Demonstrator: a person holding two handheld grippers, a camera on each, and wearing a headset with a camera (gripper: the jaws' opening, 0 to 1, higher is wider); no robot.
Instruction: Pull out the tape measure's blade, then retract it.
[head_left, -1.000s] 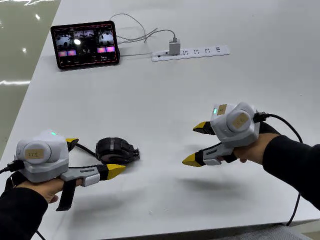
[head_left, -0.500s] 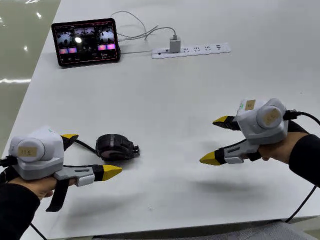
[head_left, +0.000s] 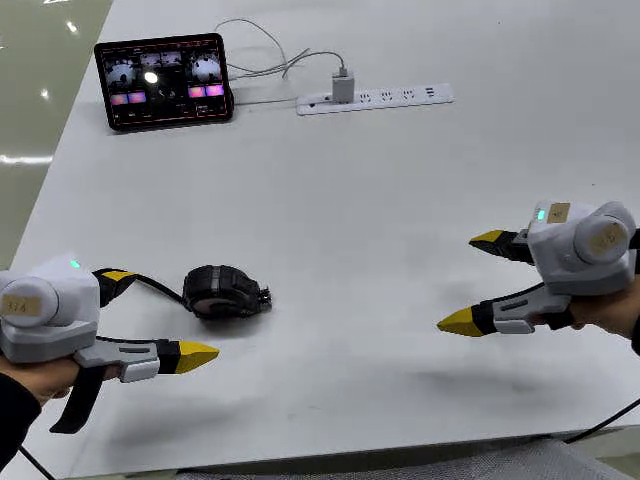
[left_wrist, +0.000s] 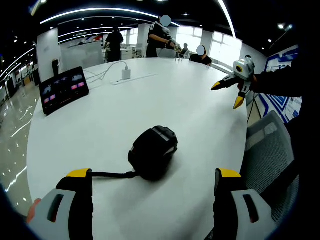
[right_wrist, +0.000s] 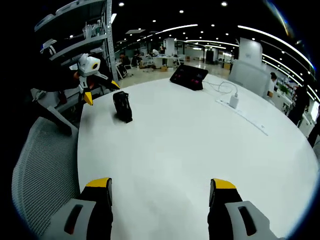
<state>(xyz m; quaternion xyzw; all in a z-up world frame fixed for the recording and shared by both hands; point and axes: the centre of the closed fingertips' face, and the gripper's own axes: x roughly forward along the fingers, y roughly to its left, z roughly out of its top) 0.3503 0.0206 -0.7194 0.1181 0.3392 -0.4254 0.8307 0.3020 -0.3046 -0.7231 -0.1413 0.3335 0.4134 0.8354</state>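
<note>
Left gripper (head_left: 160, 313): we hold it low at the near left corner of the table (head_left: 350, 200), jaws spread wide and grasping nothing
Strap (head_left: 160, 292): a dark loop runs from the tape measure toward the left gripper's farther jaw; we cannot tell whether it touches that jaw or only lies beside it
Tape measure (head_left: 222, 292): it lies on the table just ahead of the left gripper, between the lines of its two jaws in the left gripper view, near the near edge and apart from both jaws
Right gripper (head_left: 468, 280): we hold it over the near right part of the table, well apart from the tape measure, jaws released and empty
Far end: a lit tablet (head_left: 165, 82) near the far left edge, a power strip (head_left: 375, 98) beside it
Progress: no blade shows outside the tape measure and neither gripper grips it; we judge the blade to be fully in, and we cannot tell from this whether the pull and retract are over or not begun
</note>
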